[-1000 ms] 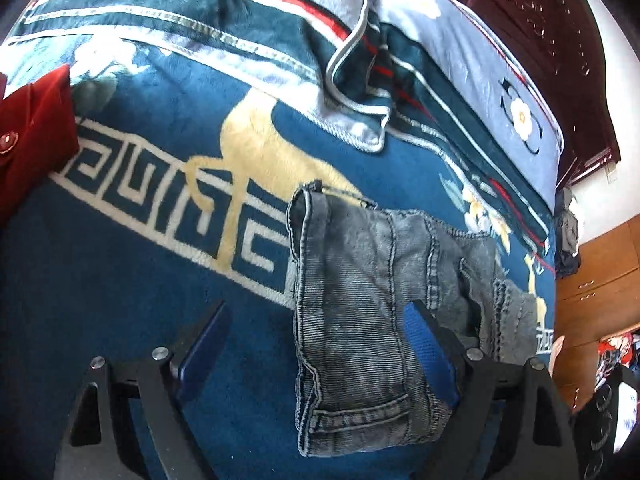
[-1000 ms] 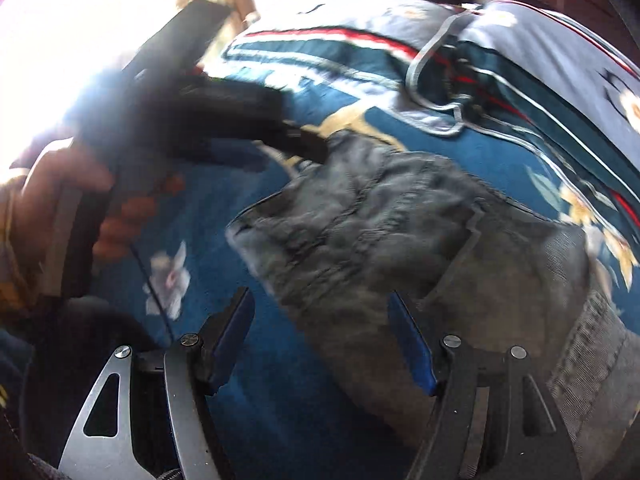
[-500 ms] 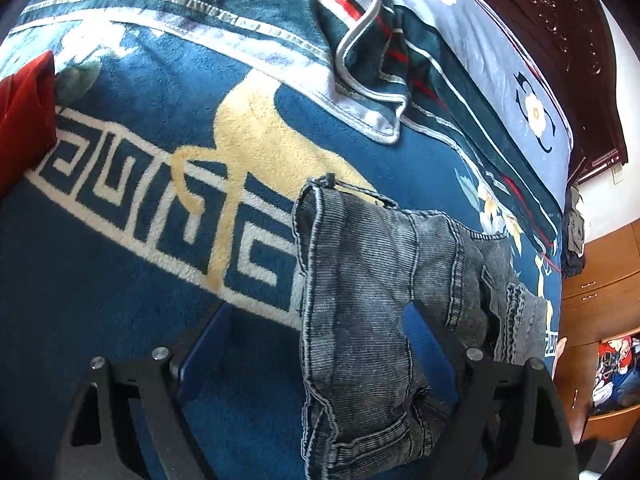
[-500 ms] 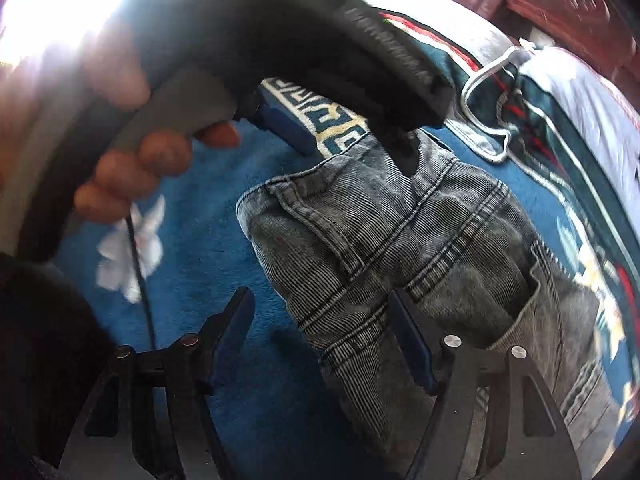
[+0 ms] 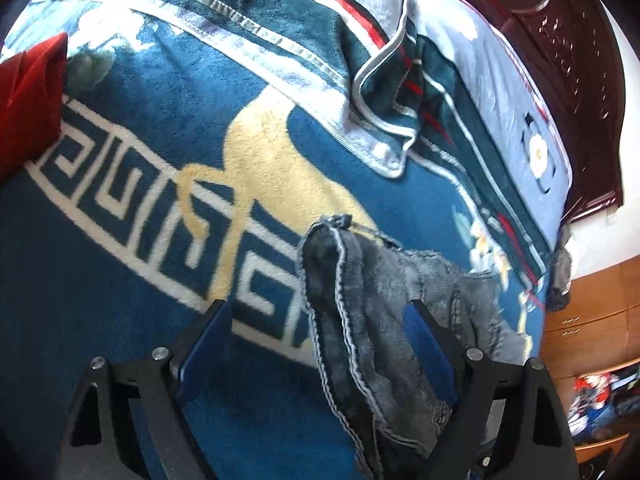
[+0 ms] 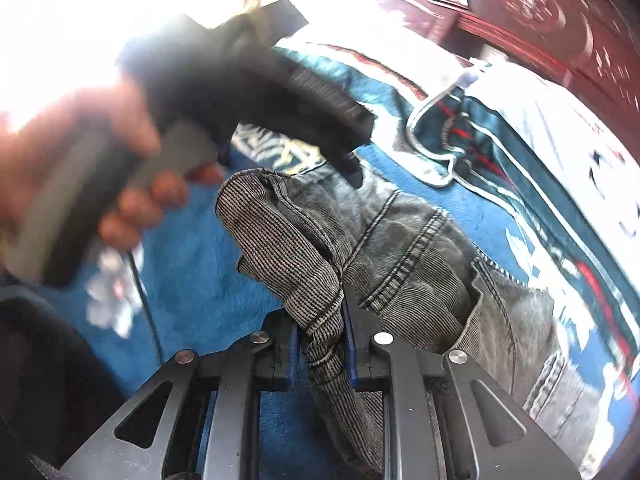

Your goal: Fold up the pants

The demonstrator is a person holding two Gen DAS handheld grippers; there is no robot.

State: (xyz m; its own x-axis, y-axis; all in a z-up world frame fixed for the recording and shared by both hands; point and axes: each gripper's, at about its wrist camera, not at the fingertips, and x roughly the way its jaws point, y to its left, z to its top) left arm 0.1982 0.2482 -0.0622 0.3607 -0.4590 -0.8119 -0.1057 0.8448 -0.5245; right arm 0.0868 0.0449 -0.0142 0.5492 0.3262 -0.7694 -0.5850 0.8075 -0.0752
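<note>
Grey washed-denim pants [image 5: 372, 320] lie folded on a blue patterned blanket [image 5: 120, 260]. My left gripper [image 5: 314, 312] stands open over their near edge, with the hem between its blue pads and neither pad pressing on it. In the right wrist view the pants [image 6: 420, 240] fill the middle. My right gripper [image 6: 320, 320] is closing, and its jaws pinch a raised fold of the grey fabric. A hand [image 6: 132, 208] holding the blurred left gripper body [image 6: 280, 92] shows at the upper left of that view.
A red cloth [image 5: 32, 100] lies at the blanket's left edge. A turned-back quilt corner [image 5: 380, 100] sits beyond the pants, below a dark carved headboard [image 5: 560, 40]. A wooden cabinet [image 5: 592, 320] stands to the right of the bed.
My right gripper has gone from wide open to pinched on a fold of the pants, which now bunches up. The left gripper has edged closer over the hem, still open.
</note>
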